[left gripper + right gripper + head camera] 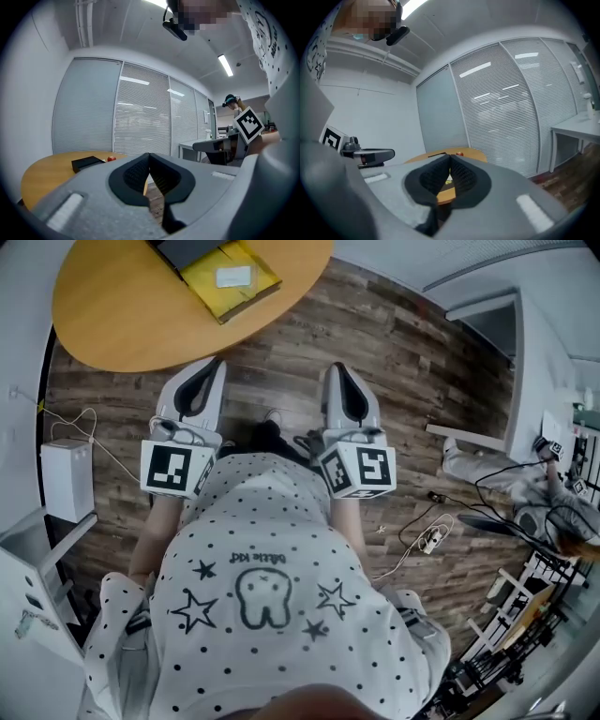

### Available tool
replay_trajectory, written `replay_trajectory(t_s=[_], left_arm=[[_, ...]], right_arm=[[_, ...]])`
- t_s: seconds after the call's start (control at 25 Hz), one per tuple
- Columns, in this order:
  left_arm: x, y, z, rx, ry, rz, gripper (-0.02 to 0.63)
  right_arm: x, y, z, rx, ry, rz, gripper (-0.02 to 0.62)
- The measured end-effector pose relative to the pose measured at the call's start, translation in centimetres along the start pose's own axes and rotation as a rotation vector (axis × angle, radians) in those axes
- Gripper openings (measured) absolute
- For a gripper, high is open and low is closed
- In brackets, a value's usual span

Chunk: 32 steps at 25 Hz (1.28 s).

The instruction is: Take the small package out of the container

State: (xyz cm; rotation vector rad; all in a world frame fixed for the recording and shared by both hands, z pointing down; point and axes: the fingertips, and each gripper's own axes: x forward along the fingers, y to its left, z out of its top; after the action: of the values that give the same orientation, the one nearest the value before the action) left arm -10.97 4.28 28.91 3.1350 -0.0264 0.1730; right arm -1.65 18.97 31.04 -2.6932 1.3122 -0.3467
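Observation:
A round wooden table (122,310) stands ahead of me. On it lies a flat yellow package (234,282) with a white label, partly under a dark container (187,249) at the picture's top edge. The left gripper view shows that black container (86,163) with a small red thing (111,159) beside it. My left gripper (217,364) and right gripper (335,368) are held side by side over the floor, short of the table's near edge, both pointing at it. Both pairs of jaws are shut with nothing between them (149,157) (450,159).
A white box (67,479) with a cable stands on the wood floor at the left. A power strip (431,540) and cables lie at the right, where another person (525,488) crouches near a white desk (469,437). Blinds (145,117) cover the glass wall behind the table.

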Motion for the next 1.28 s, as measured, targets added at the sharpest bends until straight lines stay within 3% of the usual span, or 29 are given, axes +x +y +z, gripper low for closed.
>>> replay_trajectory(t_s=[0.48,0.72,1.28], left_arm=[[5.1,-1.7,0.1,-0.019,0.001,0.118,0.003],[5.2,-1.0,-0.7,-0.021,0.028,0.16,0.003],[8.9,2.4,-1.8,-0.039,0.064,0.138,0.003]], right_arm=[[2.5,-7.0,0.8,-0.002,0.036,0.067,0.003],[3.3,-8.1,0.2,0.01,0.052,0.074,0.005],[7.6,-8.4,-0.9,0.017,0.101,0.059,0.005]])
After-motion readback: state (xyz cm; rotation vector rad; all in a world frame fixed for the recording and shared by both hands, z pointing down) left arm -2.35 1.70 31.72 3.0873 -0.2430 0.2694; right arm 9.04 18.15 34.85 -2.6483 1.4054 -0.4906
